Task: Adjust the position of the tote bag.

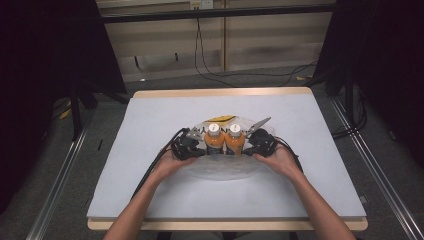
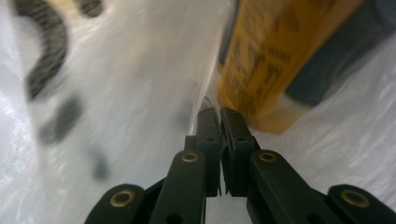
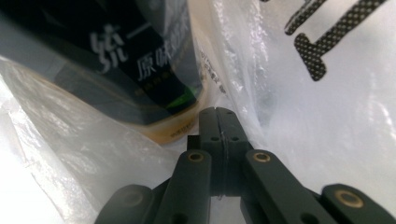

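Two orange bottles [image 1: 225, 141] with white caps stand upright and touching, side by side inside a clear plastic bag [image 1: 220, 169] at the middle of the grey table [image 1: 150, 120] — slightly nearer the person's edge than the far one. The left gripper [image 1: 192, 147] sits just beside the left bottle and the right gripper [image 1: 256, 145] just beside the right one, each held in a hand reaching in from the near edge. In the left gripper view the jaws are clenched on a fold of the bag's film beside a yellow-labelled bottle [image 2: 275, 60]; in the right gripper view the jaws are pressed together on the film too — next to a dark-labelled bottle [image 3: 135, 70]. Black print marks the bag
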A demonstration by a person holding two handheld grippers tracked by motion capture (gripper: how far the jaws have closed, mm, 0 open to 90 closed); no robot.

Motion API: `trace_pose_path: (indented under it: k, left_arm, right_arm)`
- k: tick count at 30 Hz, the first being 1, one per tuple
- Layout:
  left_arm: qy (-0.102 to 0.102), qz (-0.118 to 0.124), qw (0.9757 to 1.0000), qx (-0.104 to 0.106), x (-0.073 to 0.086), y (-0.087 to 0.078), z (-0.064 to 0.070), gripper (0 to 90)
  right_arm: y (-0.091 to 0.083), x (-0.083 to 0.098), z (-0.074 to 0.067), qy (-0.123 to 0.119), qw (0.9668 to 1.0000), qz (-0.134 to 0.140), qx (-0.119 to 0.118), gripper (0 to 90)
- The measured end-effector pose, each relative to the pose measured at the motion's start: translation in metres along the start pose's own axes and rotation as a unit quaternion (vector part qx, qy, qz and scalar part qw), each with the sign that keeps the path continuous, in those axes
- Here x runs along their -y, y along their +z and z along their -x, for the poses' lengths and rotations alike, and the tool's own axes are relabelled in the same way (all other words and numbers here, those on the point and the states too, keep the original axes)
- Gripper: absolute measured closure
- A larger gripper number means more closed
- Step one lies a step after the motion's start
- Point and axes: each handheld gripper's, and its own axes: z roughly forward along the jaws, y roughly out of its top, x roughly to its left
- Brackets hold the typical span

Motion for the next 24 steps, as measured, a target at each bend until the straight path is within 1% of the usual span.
trace_pose_path:
  k: [1,2,3,4,5,7,8,9,10,11,12,13,15,16,17,18,19,20,21,22,23,24]
  left_arm:
    - [0.005,-0.006,1.0,-0.004,0.0,0.0,0.0,88.2]
    - [0.0,-0.006,0.9999,-0.012,0.001,0.0,0.001,88.8]
    - [0.0,-0.007,1.0,-0.006,0.002,-0.001,0.001,89.8]
    - [0.002,-0.007,0.9999,-0.007,0.003,-0.002,0.0,90.0]
    - [-0.004,-0.01,0.9999,-0.009,0.004,-0.003,0.0,90.0]
    - [0.003,-0.019,0.9997,-0.014,0.006,-0.006,-0.001,90.0]
    - [0.012,-0.027,0.9992,-0.027,0.007,-0.008,0.0,90.0]
    - [0.015,-0.032,0.9989,-0.031,0.008,-0.009,0.0,90.0]
    - [0.026,-0.044,0.9977,-0.044,0.008,-0.01,0.001,90.0]
    - [0.028,-0.049,0.9971,-0.052,0.009,-0.012,0.0,90.0]
    - [0.026,-0.049,0.9971,-0.053,0.011,-0.013,-0.001,90.0]
    - [0.023,-0.049,0.9973,-0.049,0.013,-0.015,-0.003,90.0]
    - [0.013,-0.043,0.9979,-0.047,0.016,-0.016,-0.005,90.0]
    - [0.007,-0.04,0.9982,-0.043,0.017,-0.017,-0.006,90.0]
    - [0.004,-0.035,0.9985,-0.041,0.018,-0.016,-0.006,90.0]
    - [-0.001,-0.029,0.9988,-0.039,0.018,-0.015,-0.007,90.0]
    - [-0.006,-0.018,0.9992,-0.035,0.018,-0.014,-0.006,90.0]
    - [0.001,-0.024,0.999,-0.036,0.017,-0.014,-0.006,90.0]
    - [0.0,-0.022,0.9992,-0.034,0.017,-0.014,-0.005,90.0]
    - [0.009,-0.026,0.9991,-0.033,0.016,-0.014,-0.005,90.0]
    - [0.012,-0.028,0.999,-0.034,0.016,-0.014,-0.004,90.0]
    - [0.01,-0.026,0.9989,-0.037,0.015,-0.013,-0.003,90.0]
  right_arm:
    - [0.0,0.0,0.001,0.003,1.0,-0.006,-0.002,90.0]
    - [-0.001,0.0,0.001,0.003,1.0,-0.007,0.0,90.0]
    - [-0.001,0.0,0.0,0.005,1.0,-0.008,0.003,90.0]
    - [-0.001,0.0,0.0,0.007,0.9999,-0.01,0.005,90.0]
    - [-0.001,0.0,0.0,0.007,0.9999,-0.013,0.006,90.0]
    - [-0.003,0.001,0.002,0.005,0.9997,-0.021,0.014,90.0]
    - [-0.005,0.002,0.002,0.007,0.9995,-0.026,0.018,90.0]
    - [-0.007,0.003,0.004,0.007,0.9992,-0.032,0.023,90.0]
    - [-0.008,0.004,0.004,0.004,0.9991,-0.034,0.026,90.0]
    - [-0.009,0.006,0.004,0.004,0.999,-0.035,0.029,90.0]
    - [-0.011,0.008,0.004,0.005,0.9988,-0.035,0.034,90.0]
    - [-0.012,0.01,0.003,0.007,0.9988,-0.034,0.035,90.0]
    - [-0.011,0.01,0.002,-0.002,0.9987,-0.03,0.04,90.0]
    - [-0.011,0.009,0.0,0.001,0.9986,-0.031,0.044,90.0]
    - [-0.01,0.009,0.001,-0.001,0.9985,-0.024,0.049,90.0]
    - [-0.01,0.009,0.001,0.003,0.9987,-0.02,0.048,90.0]
    - [-0.009,0.009,0.003,-0.005,0.999,-0.007,0.044,90.0]
    - [-0.009,0.008,0.004,0.0,0.9991,0.005,0.041,90.0]
    - [-0.009,0.007,0.005,0.003,0.9987,0.014,0.048,90.0]
    - [-0.012,0.005,0.006,0.007,0.9984,0.015,0.054,90.0]
    - [-0.012,0.004,0.007,0.003,0.9982,0.02,0.056,90.0]
    - [-0.013,0.004,0.008,0.003,0.9971,0.017,0.074,90.0]
